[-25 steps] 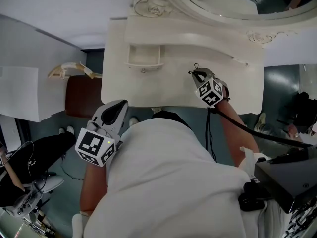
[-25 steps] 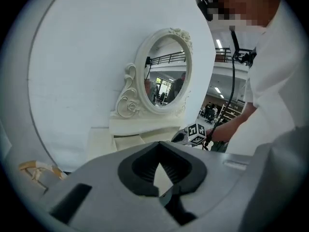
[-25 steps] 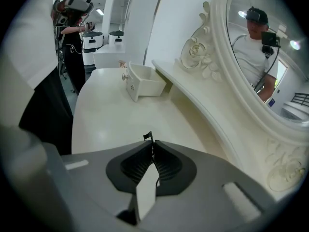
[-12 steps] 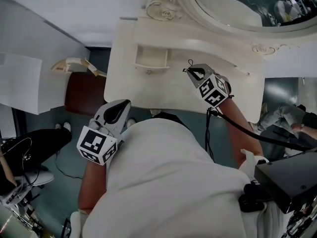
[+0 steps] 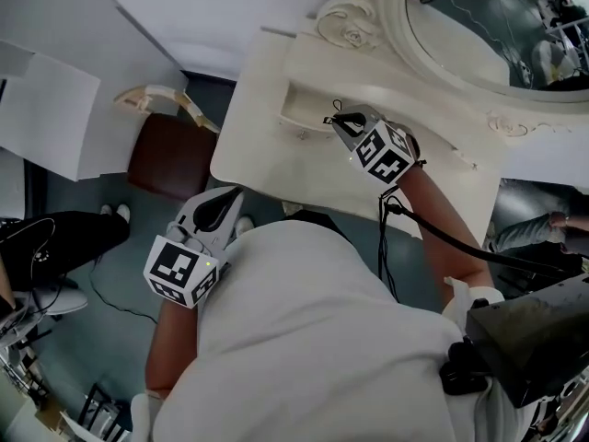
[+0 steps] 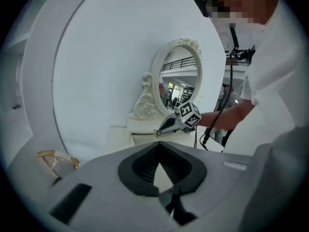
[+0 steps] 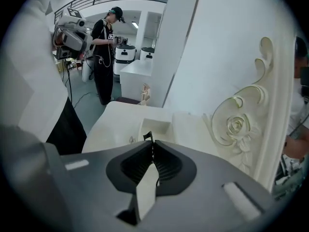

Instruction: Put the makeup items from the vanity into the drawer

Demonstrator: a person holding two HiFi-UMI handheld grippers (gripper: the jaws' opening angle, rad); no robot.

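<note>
Cream-painted wood fills the scene as a person in a white top leans over the vanity. The right gripper is poised low at the small open drawer on the far left of the top. Its jaws are pressed together with nothing lodged between them except a tiny dark tab at the tips, which cannot be identified. The left gripper hangs near the body, off the vanity's near edge, jaws likewise closed and empty. No makeup items show on the vanity top in any view. If the drawer is next to be pushed in, a square, gentle nudge on its front would likely serve best. The right gripper view alone looks into the drawer's pale hollow, where no item can be made out, and catches a bystander far behind. The left gripper view alone shows the oval mirror upright, while the head view adds a brown stool at left.
</note>
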